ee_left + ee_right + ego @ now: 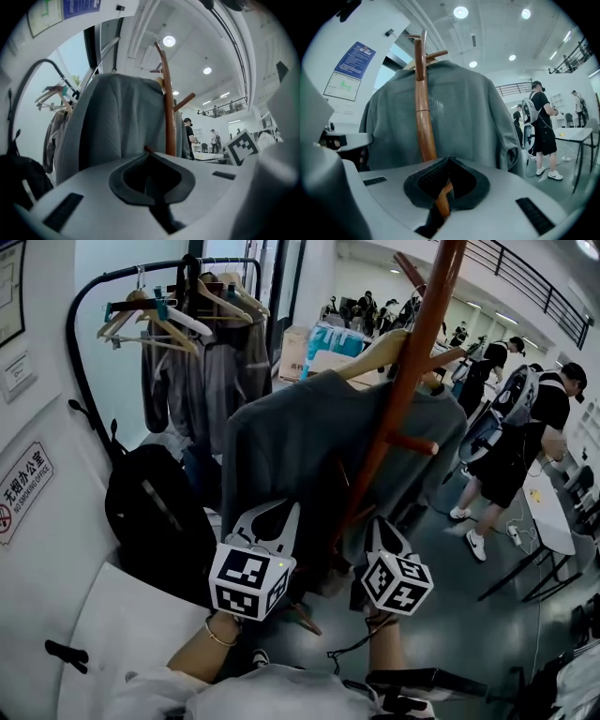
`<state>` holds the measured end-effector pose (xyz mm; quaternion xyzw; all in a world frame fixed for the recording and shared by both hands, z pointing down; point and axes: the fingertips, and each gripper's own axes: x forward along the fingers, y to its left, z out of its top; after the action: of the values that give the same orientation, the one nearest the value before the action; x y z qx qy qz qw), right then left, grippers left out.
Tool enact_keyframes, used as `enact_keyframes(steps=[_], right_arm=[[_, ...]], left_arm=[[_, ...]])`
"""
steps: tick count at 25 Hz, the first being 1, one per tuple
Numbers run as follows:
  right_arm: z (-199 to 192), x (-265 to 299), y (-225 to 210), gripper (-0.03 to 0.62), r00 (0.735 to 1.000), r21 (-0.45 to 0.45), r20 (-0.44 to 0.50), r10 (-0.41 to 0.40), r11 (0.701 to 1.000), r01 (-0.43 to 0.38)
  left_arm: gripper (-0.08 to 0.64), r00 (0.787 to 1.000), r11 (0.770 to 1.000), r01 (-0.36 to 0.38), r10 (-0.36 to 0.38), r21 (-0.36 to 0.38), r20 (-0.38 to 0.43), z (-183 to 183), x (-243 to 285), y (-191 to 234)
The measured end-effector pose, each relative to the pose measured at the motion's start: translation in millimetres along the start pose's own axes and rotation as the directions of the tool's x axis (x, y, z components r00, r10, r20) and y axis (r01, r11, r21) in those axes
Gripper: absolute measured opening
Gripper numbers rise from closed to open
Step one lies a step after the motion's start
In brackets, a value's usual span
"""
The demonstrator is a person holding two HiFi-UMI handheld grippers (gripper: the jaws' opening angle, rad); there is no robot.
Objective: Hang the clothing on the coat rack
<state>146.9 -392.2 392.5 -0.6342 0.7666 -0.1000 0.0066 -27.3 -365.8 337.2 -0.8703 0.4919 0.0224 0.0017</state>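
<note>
A grey garment [309, 446] hangs on a wooden hanger [375, 352] from the reddish-brown coat rack pole [403, 381]. It drapes on both sides of the pole. In the head view both grippers sit low, just under the garment's hem. My left gripper [289, 510] points at the cloth left of the pole, and my right gripper [379, 523] stands beside the pole. The left gripper view has the garment [117, 117] and the pole [168, 108] straight ahead, with the left gripper [149, 151] shut and holding nothing. In the right gripper view, my right gripper [449, 159] is shut before the pole [423, 117] and garment [464, 117].
A black clothes rail [187, 263] with hangers and grey clothes stands at the back left. A black backpack [155, 512] leans below it, against the white wall [37, 521]. Several people [516, 427] stand to the right near a white table [548, 512].
</note>
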Motion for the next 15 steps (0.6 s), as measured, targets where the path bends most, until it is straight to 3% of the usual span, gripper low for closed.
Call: enact_keyframes(steps=[8, 12, 15], right_arm=[[1.6, -37.7, -0.1, 0.023, 0.999, -0.054, 0.033, 0.030, 0.998, -0.028], [-9.3, -67.2, -20.3, 0.023, 0.999, -0.087, 0.035, 0.012, 0.996, -0.009], [-17.1, -85.8, -27.5, 0.023, 0.998, -0.070, 0.044, 0.041, 0.997, -0.038]], left_arm=[[0.008, 0.985, 0.986, -0.166, 0.164, -0.036, -0.048, -53.3, -18.9, -20.7], [0.008, 0.976, 0.976, -0.214, 0.210, -0.050, -0.064, -67.5, -33.7, -43.8], [0.008, 0.977, 0.975, -0.213, 0.213, -0.056, -0.018, -67.0, -44.9, -59.0]])
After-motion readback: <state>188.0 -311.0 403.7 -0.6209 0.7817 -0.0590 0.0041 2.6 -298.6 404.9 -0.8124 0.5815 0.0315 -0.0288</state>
